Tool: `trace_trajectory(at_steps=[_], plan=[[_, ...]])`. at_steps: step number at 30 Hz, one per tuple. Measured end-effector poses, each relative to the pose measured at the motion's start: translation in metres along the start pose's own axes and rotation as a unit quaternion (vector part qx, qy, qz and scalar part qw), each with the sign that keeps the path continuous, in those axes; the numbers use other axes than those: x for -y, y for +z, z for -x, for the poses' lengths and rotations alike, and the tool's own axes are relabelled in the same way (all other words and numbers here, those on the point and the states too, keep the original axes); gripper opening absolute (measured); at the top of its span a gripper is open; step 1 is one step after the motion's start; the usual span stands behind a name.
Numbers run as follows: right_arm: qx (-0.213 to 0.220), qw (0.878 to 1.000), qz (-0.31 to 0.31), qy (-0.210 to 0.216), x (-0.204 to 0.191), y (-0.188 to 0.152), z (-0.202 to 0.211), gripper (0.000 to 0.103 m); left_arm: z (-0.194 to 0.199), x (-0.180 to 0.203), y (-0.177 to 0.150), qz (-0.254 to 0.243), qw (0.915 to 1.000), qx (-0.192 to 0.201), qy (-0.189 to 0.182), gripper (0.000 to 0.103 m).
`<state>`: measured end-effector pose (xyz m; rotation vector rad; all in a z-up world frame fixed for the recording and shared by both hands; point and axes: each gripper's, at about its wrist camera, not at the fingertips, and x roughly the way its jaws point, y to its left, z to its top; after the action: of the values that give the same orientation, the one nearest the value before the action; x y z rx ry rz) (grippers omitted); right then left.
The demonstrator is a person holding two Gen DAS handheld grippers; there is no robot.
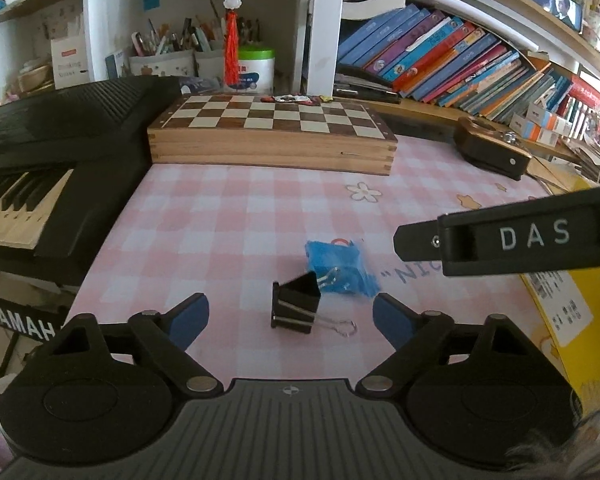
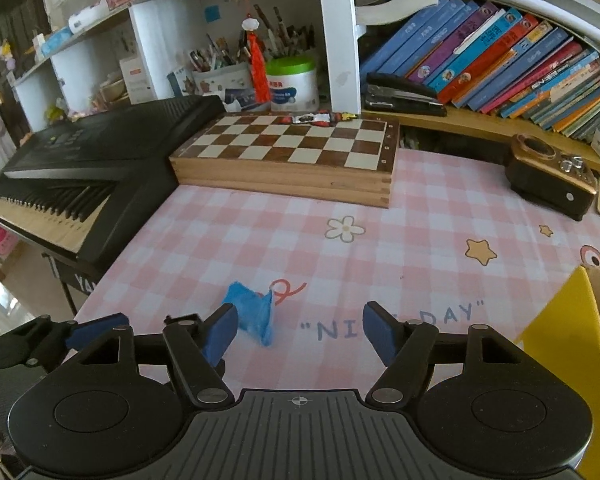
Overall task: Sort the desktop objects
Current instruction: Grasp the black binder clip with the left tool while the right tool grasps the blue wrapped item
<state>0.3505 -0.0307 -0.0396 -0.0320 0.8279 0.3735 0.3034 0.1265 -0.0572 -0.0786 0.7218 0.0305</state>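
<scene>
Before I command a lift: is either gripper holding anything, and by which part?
Nothing is held. The left gripper has open jaws around the black metal binder clip, not touching; the right gripper is open and empty.

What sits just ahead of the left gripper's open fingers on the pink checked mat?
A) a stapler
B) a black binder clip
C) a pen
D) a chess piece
B: in the left wrist view the black binder clip lies on the mat just beyond the open left gripper, with a crumpled blue wrapper right behind it.
</scene>
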Motion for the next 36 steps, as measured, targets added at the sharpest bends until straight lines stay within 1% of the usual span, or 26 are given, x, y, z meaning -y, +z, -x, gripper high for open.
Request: trace_trajectory(at_steps=[3,5,6,9,10,11,13,16,21,25,28,30,33,34,36], plan=[[-0.007,1.000,0.003,-0.001,0.000,0.003,-0.006,0.071,-0.011,0.001,0.004,0.004,0.9999,-0.009,-0.006,0.075],[-0.010,1.000,0.006,-0.001,0.001,0.004,-0.009,0.072,-0.017,0.003,0.006,0.001,0.9998,-0.015,-0.011,0.063],[-0.011,1.000,0.006,-0.002,0.001,0.005,-0.010,0.072,-0.019,0.004,0.007,-0.001,0.9998,-0.017,-0.014,0.060],[-0.017,1.000,-0.001,-0.002,0.002,0.006,-0.015,0.073,-0.027,0.004,0.006,-0.004,0.9995,-0.027,-0.016,0.038],[-0.019,1.000,-0.002,-0.001,0.002,0.006,-0.016,0.073,-0.028,0.003,0.006,-0.003,0.9994,-0.032,-0.013,0.027],[-0.020,1.000,-0.002,0.000,0.002,0.006,-0.017,0.073,-0.028,0.002,0.005,-0.001,0.9994,-0.033,-0.011,0.023],[-0.023,1.000,0.000,0.004,0.000,0.007,-0.019,0.073,-0.023,-0.003,0.003,0.009,0.9994,-0.031,-0.013,0.023],[-0.025,1.000,0.005,0.010,-0.005,0.007,-0.023,0.073,-0.006,-0.013,-0.001,0.025,0.9995,-0.021,-0.003,0.023],[-0.034,0.999,0.025,0.018,-0.019,0.007,-0.040,0.073,0.027,-0.036,-0.013,0.072,0.9971,-0.020,0.012,0.023],[-0.041,0.998,0.049,0.020,-0.031,0.004,-0.056,0.073,0.055,-0.053,-0.025,0.115,0.9929,-0.021,0.020,0.023],[-0.046,0.997,0.060,0.018,-0.036,0.000,-0.066,0.072,0.070,-0.057,-0.031,0.120,0.9922,-0.021,0.026,0.023],[-0.050,0.997,0.060,0.017,-0.036,-0.002,-0.072,0.065,0.077,-0.056,-0.035,0.124,0.9917,-0.022,0.028,0.023],[-0.041,0.997,0.066,0.014,-0.037,-0.004,-0.072,0.050,0.085,-0.053,-0.040,0.127,0.9912,-0.024,0.027,0.023],[-0.040,0.997,0.069,0.014,-0.037,-0.004,-0.071,0.042,0.086,-0.052,-0.041,0.129,0.9911,-0.025,0.024,0.023],[-0.038,0.997,0.067,0.017,-0.034,-0.004,-0.067,0.042,0.090,-0.052,-0.043,0.128,0.9913,-0.024,0.021,0.023]])
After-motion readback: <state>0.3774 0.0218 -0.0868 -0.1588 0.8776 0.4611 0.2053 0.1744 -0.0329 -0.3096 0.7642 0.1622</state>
